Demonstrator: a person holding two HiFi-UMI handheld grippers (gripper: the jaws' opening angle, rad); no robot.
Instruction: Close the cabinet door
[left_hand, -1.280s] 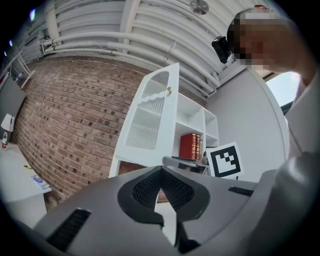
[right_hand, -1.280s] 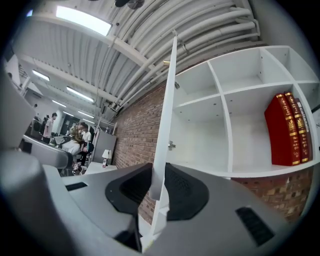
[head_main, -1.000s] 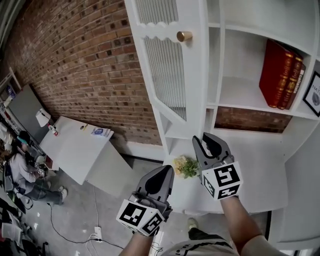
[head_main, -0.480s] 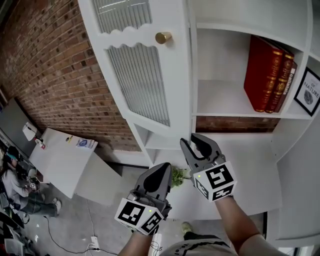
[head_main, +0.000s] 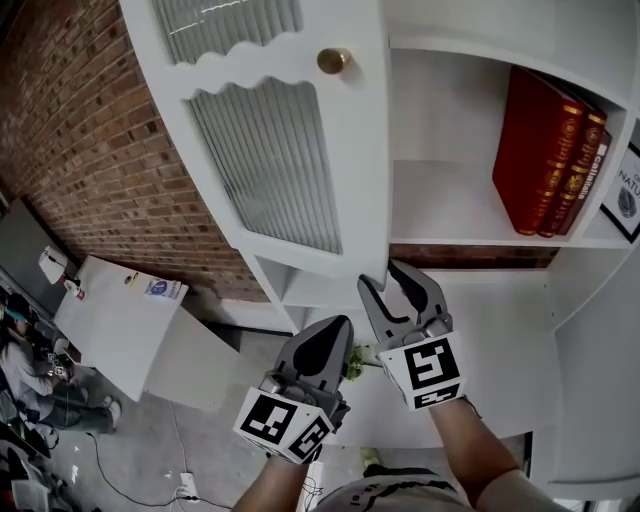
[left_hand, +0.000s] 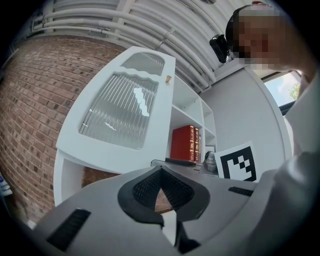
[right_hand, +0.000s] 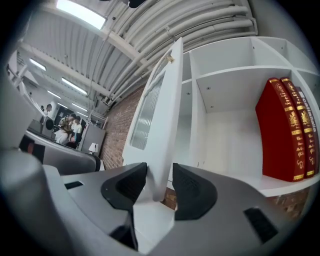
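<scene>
**Right gripper straddles the open door's lower corner**

The cabinet door (head_main: 285, 150) fills the upper left and centre of the head view, standing out from the white cabinet (head_main: 450, 200). It is a tall panel with its long axis upright. A brass knob (head_main: 333, 60) sits close to its right-hand edge at top centre. The knobbed face is turned to the frame's left, toward the brick wall (head_main: 90, 130). In the right gripper view the door shows almost edge-on. No view shows the hinges plainly, but the door likely swings rightward over the open shelves that hold the red books (head_main: 545, 150).

It looks like a stiff, painted frame around two ribbed panes, probably light to swing. The panes look breakable and the paint smooth, so the solid frame or the knob is the place to take hold, not the glazing.

The right gripper (head_main: 382, 275) is at the door's bottom corner, near the centre of the frame. Its jaws are apart with the door's lower edge standing between them. One pad lies against the panel and the other is just clear, so nothing is clamped.

The left gripper (head_main: 333, 332), lower and to the left, has its fingertips brought together and carries nothing.
</scene>
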